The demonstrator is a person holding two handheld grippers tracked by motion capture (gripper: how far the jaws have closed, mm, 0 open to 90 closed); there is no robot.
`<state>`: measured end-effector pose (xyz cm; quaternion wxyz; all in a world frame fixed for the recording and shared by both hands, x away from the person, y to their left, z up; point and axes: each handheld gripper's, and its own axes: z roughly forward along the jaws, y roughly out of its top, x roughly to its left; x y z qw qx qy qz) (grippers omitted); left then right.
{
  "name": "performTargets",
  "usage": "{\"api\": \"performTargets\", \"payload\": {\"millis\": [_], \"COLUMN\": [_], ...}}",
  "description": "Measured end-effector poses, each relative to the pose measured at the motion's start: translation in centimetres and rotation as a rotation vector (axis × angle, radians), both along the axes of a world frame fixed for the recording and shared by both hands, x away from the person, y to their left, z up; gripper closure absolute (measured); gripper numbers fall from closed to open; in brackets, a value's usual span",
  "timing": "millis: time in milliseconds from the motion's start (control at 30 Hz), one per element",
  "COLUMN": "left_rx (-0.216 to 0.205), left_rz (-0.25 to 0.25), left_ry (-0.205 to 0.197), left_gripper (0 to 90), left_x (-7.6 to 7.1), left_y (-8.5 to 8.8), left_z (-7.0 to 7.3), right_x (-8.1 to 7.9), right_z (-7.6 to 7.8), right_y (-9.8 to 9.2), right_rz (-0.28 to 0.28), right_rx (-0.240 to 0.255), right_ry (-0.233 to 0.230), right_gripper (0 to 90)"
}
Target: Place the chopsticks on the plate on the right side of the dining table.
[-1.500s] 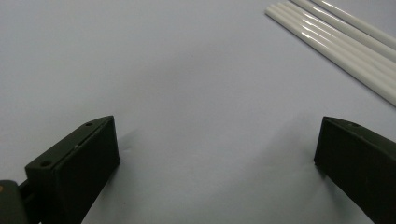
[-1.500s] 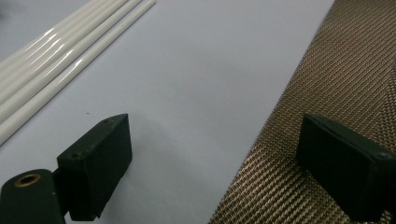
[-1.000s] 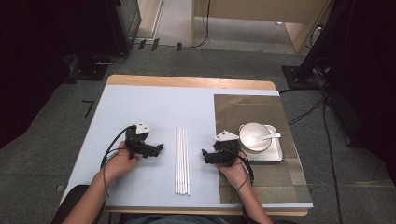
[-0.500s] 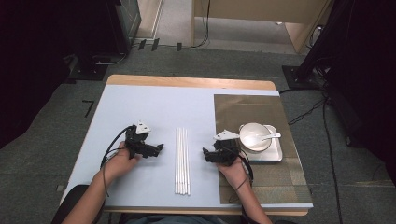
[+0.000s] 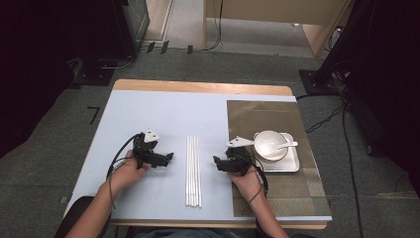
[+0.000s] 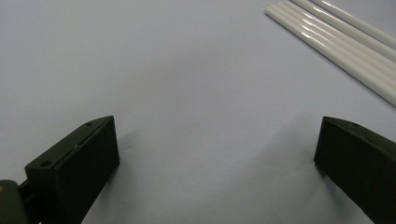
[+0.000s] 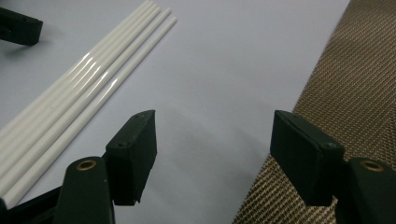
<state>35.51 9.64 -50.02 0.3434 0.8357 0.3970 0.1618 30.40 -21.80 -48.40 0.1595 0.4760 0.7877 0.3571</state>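
Note:
Several long white sticks lie side by side in the middle of the pale blue table, running toward the front edge. My left gripper rests on the table left of them, pointing at them; its jaws stand wide apart over bare table, with the sticks off to the upper right. My right gripper lies right of the sticks, pointing left. Its jaws have just been closing and are still apart with nothing between them; the sticks lie beside its left jaw.
A brown woven mat covers the table's right part. On it a metal tray carries a white bowl with a white spoon. The table's far half is bare blue surface.

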Motion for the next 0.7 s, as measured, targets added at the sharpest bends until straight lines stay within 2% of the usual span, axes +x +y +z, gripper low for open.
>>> {"api": "performTargets", "payload": {"millis": [100,267,400,567,700], "left_rx": [-0.001,-0.001,0.0,0.0,0.0], "left_rz": [0.0,0.0,-0.001,-0.001,-0.001], "left_ry": [0.0,0.0,0.0,-0.002,-0.003], "left_gripper": [0.0,0.0,0.0,0.0,0.0], "left_x": [0.0,0.0,0.0,0.0,0.0], "left_y": [0.0,0.0,0.0,0.0,0.0], "left_z": [0.0,0.0,0.0,0.0,0.0], "right_x": [-0.2,-0.4,-0.5,-0.2,-0.3], "right_z": [0.1,-0.1,0.1,0.4,0.4], "right_y": [0.3,0.9,1.3,1.3,1.5], "right_rz": [0.036,0.07,0.077,0.055,0.051], "right_rx": [-0.011,-0.024,-0.027,-0.004,0.004], "right_ry": [-0.022,-0.021,-0.036,0.005,-0.007], "right_gripper": [34.6,35.4,34.4,33.6,33.8]}}
